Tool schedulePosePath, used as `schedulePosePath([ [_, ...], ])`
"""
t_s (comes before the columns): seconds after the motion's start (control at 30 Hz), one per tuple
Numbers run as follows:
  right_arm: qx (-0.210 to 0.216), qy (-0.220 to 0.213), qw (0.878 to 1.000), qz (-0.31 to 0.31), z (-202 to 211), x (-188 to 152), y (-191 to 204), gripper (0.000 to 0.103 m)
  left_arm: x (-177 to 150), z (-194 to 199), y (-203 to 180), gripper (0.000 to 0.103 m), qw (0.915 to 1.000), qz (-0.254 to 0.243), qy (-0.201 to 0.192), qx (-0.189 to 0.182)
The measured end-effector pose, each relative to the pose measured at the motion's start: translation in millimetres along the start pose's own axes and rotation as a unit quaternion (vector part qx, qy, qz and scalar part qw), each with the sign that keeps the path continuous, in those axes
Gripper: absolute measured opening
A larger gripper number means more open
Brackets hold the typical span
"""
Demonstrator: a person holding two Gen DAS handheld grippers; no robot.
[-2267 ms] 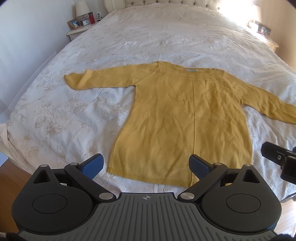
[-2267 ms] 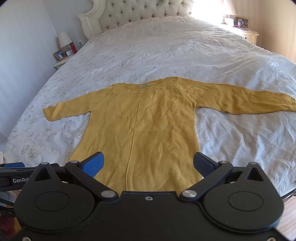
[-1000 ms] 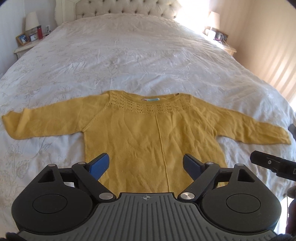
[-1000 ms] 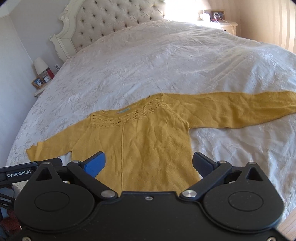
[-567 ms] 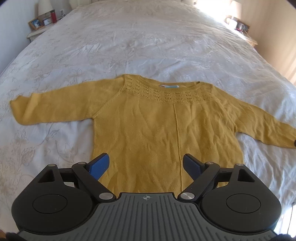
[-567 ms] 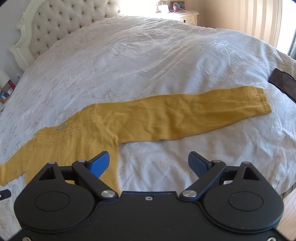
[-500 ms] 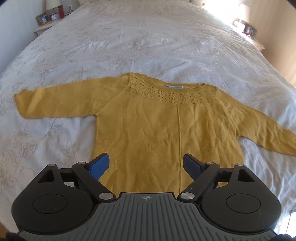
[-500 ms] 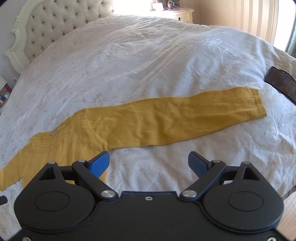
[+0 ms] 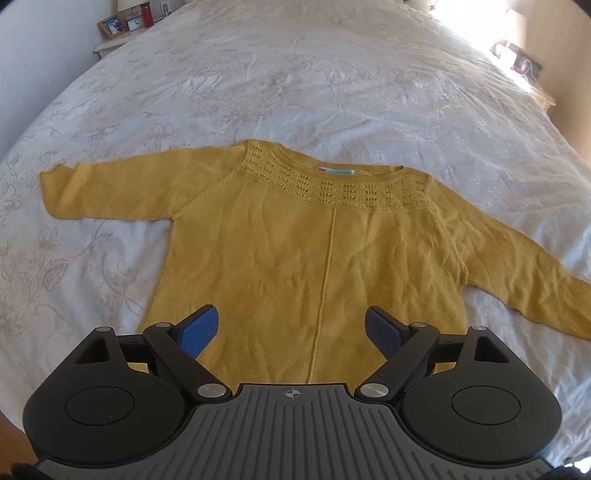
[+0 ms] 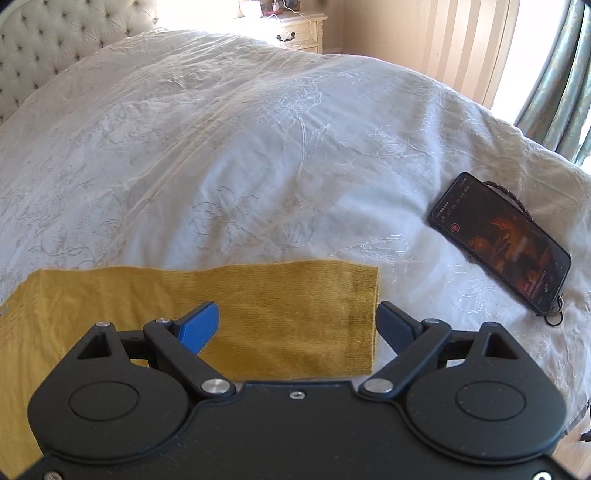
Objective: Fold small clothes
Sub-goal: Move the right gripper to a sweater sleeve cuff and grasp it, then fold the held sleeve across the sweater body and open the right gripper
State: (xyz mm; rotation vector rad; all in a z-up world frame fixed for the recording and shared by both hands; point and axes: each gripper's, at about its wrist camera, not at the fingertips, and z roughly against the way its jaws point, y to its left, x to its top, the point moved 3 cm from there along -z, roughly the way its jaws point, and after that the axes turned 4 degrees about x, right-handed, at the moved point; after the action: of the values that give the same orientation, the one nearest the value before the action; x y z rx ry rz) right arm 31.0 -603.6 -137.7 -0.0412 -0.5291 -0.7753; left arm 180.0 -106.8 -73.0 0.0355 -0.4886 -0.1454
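A mustard-yellow knit sweater [image 9: 314, 258] lies flat, front up, on a bed [image 9: 332, 92] w/ a white floral-embroidered bedspread, both sleeves spread out to the sides. The neckline w/ its openwork band faces the far end of the bed, and a small label shows inside the collar. A raised seam runs down the centre of the body. The left tongs [image 9: 291, 326] hang over the lower part of the sweater body, jaws spread wide, blue pads apart, nothing between them. The right tongs [image 10: 297, 325] hang over the cuff end of the sweater's right sleeve [image 10: 258, 314], also wide open; the left pad sits above the sleeve fabric, the right pad just past the cuff edge over the bedspread. Can't tell from the right wrist view whether either pad touches the cloth. A smartphone [image 10: 498, 243] w/ a lit screen lies on the bedspread near the bed's right edge, apart from the cuff. In the left wrist view a nightstand [image 9: 110, 42] stands at the bed's far left corner w/ a framed photo [image 9: 112, 26] and a red bottle [image 9: 147, 16]. In the right wrist view a tufted headboard [image 10: 55, 40] and another nightstand [image 10: 295, 29] sit at the far end.
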Motion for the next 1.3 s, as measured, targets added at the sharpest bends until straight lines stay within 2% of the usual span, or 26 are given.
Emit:
schedulePosePath([
  [0.27, 0.024, 0.050, 0.998, -0.025, -39.4, -3.7, -19.6, 0.093, 0.0, 4.7, -19.3, 0.087, 0.9999, -0.002, 0.000, 0.015],
  [0.33, 0.030, 0.053, 0.998, -0.034, -43.6, -3.7, -21.9, 0.088, -1.1, 5.2, -20.3, 0.087, 0.9998, 0.001, 0.002, 0.020],
  [0.4, 0.021, 0.053, 0.998, -0.033, -46.2, -1.9, -21.1, 0.061, -2.7, 6.0, -20.0, 0.087, 0.9997, 0.003, 0.004, 0.023],
  [0.43, 0.016, 0.053, 0.998, -0.028, -46.7, -0.5, -19.2, 0.056, -3.5, 6.5, -19.4, 0.087, 0.9997, 0.005, 0.004, 0.025],
  [0.5, 0.021, 0.052, 0.998, -0.017, -46.8, 3.4, -13.3, 0.033, -4.8, 7.2, -17.3, 0.087, 0.9996, 0.008, 0.005, 0.027],
  [0.6, 0.031, 0.041, 0.999, -0.009, -39.9, 9.5, -2.9, 0.021, -7.5, 8.7, -12.7, 0.087, 0.9995, 0.015, 0.007, 0.028],
  [0.77, 0.090, 0.021, 0.996, -0.014, -20.9, 18.1, 28.5, 0.019, -11.0, 9.1, 2.0, 0.087, 0.9993, 0.023, 0.007, 0.030],
  [0.9, 0.133, 0.012, 0.991, -0.002, -5.6, 24.4, 70.8, 0.019, -13.0, 8.2, 18.3, 0.087, 0.9991, 0.030, 0.005, 0.029],
  [1.1, 0.198, 0.006, 0.980, 0.018, 10.2, 26.3, 158.4, 0.019, -15.8, 1.2, 52.2, 0.087, 0.9993, 0.028, 0.007, 0.025],
  [1.3, 0.256, 0.014, 0.965, 0.047, 18.5, 14.0, 268.7, 0.019, -16.8, -10.6, 102.9, 0.087, 0.9992, 0.020, 0.006, 0.036],
])
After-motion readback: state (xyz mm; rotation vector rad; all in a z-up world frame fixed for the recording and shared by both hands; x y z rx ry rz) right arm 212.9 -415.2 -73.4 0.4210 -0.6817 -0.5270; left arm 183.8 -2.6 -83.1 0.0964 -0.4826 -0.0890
